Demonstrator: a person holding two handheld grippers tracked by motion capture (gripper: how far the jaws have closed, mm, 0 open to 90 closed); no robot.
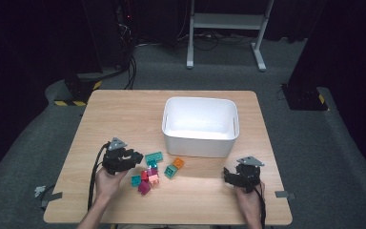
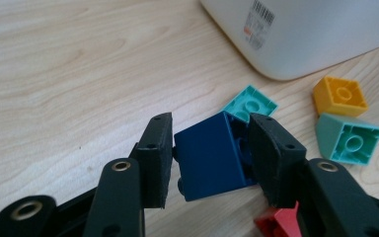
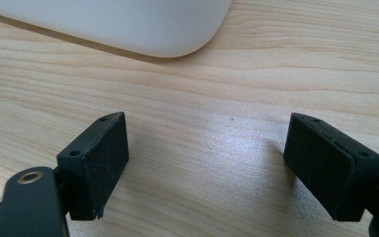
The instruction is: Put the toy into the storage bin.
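In the left gripper view my left gripper (image 2: pixel 209 140) is shut on a dark blue brick (image 2: pixel 209 155), pads pressing its two sides, held a little above the wooden table (image 2: pixel 79 74). In the high view that gripper (image 1: pixel 136 157) sits at the left edge of a small pile of bricks (image 1: pixel 150 176). A teal brick (image 2: pixel 249 102), an orange brick (image 2: pixel 339 95) and a green brick (image 2: pixel 350 138) lie beyond the jaws. My right gripper (image 3: pixel 207 148) stands open over bare wood, nothing between its jaws; in the high view this gripper (image 1: pixel 228 175) rests at the front right.
A white bin (image 1: pixel 201 126) stands in the middle of the table, just behind the bricks; its rounded corner (image 3: pixel 168 29) shows ahead of the right gripper. A red brick (image 2: pixel 276 224) lies under the left jaws. Cables trail from both grippers toward the front edge.
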